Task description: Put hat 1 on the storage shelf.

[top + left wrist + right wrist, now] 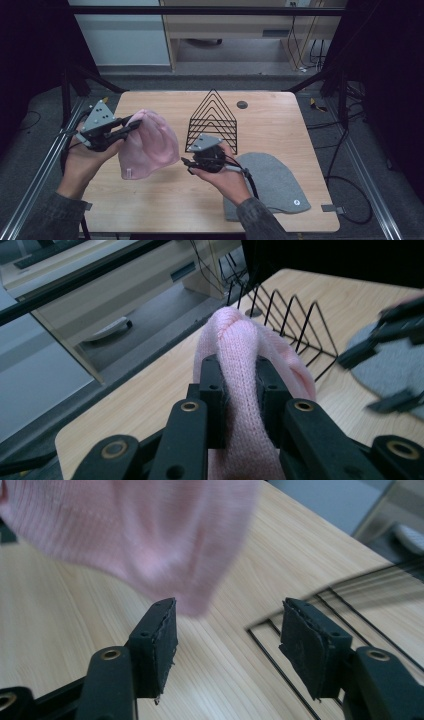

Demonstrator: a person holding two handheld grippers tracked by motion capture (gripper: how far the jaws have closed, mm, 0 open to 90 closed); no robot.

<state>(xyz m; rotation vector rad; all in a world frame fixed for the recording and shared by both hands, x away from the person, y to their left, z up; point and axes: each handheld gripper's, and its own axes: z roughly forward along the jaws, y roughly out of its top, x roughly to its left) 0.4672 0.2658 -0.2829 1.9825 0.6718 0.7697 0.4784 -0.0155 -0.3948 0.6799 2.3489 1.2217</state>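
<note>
Your left gripper (131,123) pinches the pink knitted beanie (150,146) at its crown, lifting it off the wooden table (165,200) so it hangs free; your right gripper (185,165) stands open and empty, aimed toward it.

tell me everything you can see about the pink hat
The pink hat is a soft, ribbed knit beanie with a small pale label near its lower edge. It hangs limp above the wooden table, lifted off it, beside the black wire rack. The left hand-held gripper is shut on a bunched fold at its top. The right hand-held gripper is open near its lower edge, not touching.
</note>
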